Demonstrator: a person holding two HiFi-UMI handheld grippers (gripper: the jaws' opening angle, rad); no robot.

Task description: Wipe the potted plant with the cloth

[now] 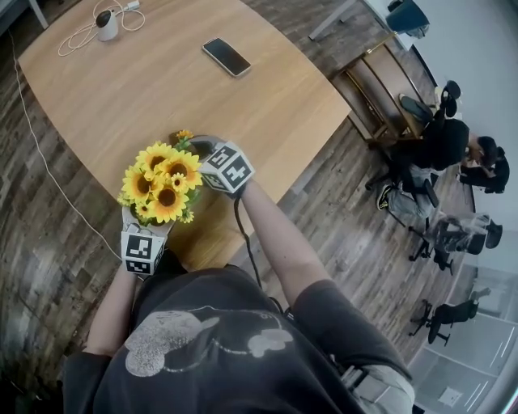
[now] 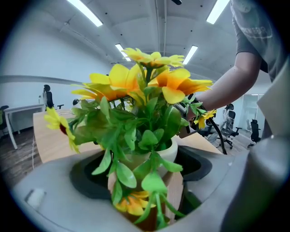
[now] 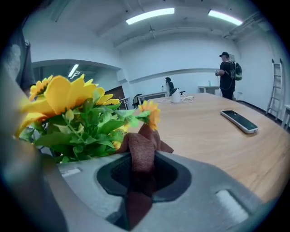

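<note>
The potted plant [image 1: 162,182] has yellow sunflowers over green leaves in a white pot [image 2: 176,152]. It stands near the front edge of the wooden table [image 1: 146,89]. My left gripper [image 1: 147,230] reaches in from below the flowers, and its jaws are closed on the pot's sides [image 2: 145,181]. My right gripper [image 1: 198,147] is just right of the blooms, shut on a folded brown cloth [image 3: 142,156]. The cloth's tip pokes up next to a small flower and the leaves [image 3: 86,122]. In the head view the flowers hide the pot.
A black phone [image 1: 227,57] lies further back on the table, right of the plant [image 3: 239,121]. A white device with a coiled cable [image 1: 107,24] sits at the far left corner. Office chairs and seated people [image 1: 441,149] are off to the right on the floor.
</note>
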